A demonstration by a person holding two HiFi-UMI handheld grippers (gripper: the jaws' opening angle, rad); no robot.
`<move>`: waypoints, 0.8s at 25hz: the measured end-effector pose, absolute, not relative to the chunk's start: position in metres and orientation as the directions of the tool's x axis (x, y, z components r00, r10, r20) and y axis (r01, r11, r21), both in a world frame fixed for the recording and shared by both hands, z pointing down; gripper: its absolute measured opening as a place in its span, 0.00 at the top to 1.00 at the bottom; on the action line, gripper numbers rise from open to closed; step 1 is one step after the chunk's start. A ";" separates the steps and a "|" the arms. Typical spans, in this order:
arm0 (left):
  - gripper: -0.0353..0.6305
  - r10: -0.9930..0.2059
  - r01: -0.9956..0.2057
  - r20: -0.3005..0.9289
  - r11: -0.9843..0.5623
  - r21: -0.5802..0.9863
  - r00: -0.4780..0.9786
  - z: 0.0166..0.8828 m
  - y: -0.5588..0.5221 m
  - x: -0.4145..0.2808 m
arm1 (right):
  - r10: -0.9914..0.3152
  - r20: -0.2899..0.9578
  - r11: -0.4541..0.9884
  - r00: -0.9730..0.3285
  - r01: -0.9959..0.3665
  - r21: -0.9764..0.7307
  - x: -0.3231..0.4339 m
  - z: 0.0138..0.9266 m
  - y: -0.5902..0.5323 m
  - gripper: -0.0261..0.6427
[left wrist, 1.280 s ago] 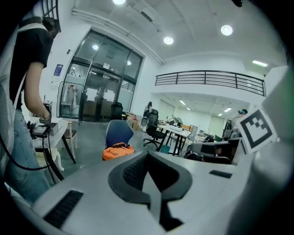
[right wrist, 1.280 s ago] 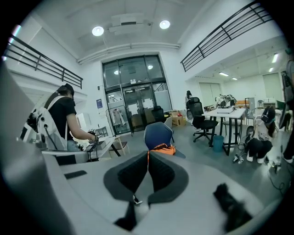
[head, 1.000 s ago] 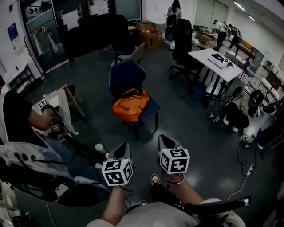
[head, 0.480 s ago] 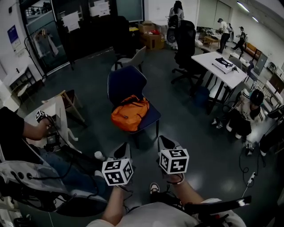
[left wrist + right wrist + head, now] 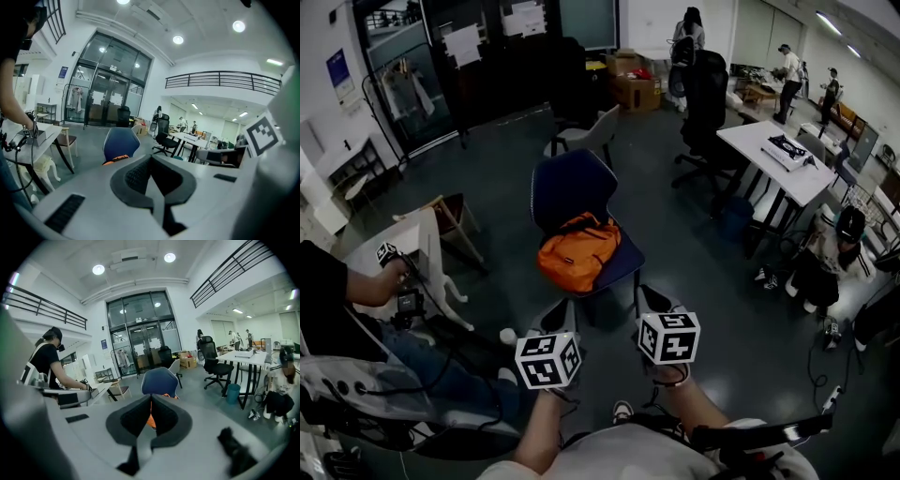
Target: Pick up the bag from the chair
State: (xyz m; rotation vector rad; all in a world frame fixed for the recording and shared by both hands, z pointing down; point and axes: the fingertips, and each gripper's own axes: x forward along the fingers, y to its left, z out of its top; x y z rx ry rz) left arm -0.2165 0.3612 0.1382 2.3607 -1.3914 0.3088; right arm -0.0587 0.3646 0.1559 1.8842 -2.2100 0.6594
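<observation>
An orange bag [image 5: 578,251] lies on the seat of a dark blue chair [image 5: 570,182] in the middle of the head view. Both grippers hang side by side in front of it, well short of the chair. My left gripper [image 5: 559,315] is shut with nothing in it. My right gripper [image 5: 651,298] is also shut and empty. In the left gripper view the chair [image 5: 121,144] and a strip of the bag [image 5: 116,160] show just above the left gripper [image 5: 151,161]. In the right gripper view the chair [image 5: 159,380] stands straight ahead, and a sliver of the bag [image 5: 150,420] shows behind the right gripper [image 5: 151,401].
A seated person [image 5: 356,291] works at a white table [image 5: 417,246] on the left, beside a wooden chair [image 5: 453,212]. A grey chair [image 5: 589,137] stands behind the blue one. A black office chair [image 5: 706,94], a white desk [image 5: 776,161] and a person on the floor [image 5: 825,258] are at the right.
The view has come closer to the chair: the chair and bag sit lower and larger in the head view. Both grippers keep their places in the frame and stay shut.
</observation>
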 end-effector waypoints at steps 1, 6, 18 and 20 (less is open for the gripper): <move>0.93 -0.793 -0.876 0.371 -0.433 0.213 0.483 0.137 0.356 -0.215 | -0.897 0.396 0.114 -0.196 -0.968 -0.222 -0.058 0.155 0.359 0.91; 0.93 -0.806 -0.880 0.354 -0.414 0.234 0.474 0.134 0.331 -0.205 | -0.897 0.390 0.139 -0.206 -0.971 -0.193 -0.048 0.152 0.333 0.91; 0.93 -0.809 -0.889 0.370 -0.396 0.230 0.456 0.143 0.289 -0.186 | -0.909 0.379 0.118 -0.176 -0.978 -0.170 -0.006 0.146 0.290 0.91; 0.93 -0.810 -0.891 0.374 -0.394 0.225 0.453 0.146 0.283 -0.188 | -0.910 0.381 0.108 -0.165 -0.980 -0.168 -0.001 0.148 0.286 0.91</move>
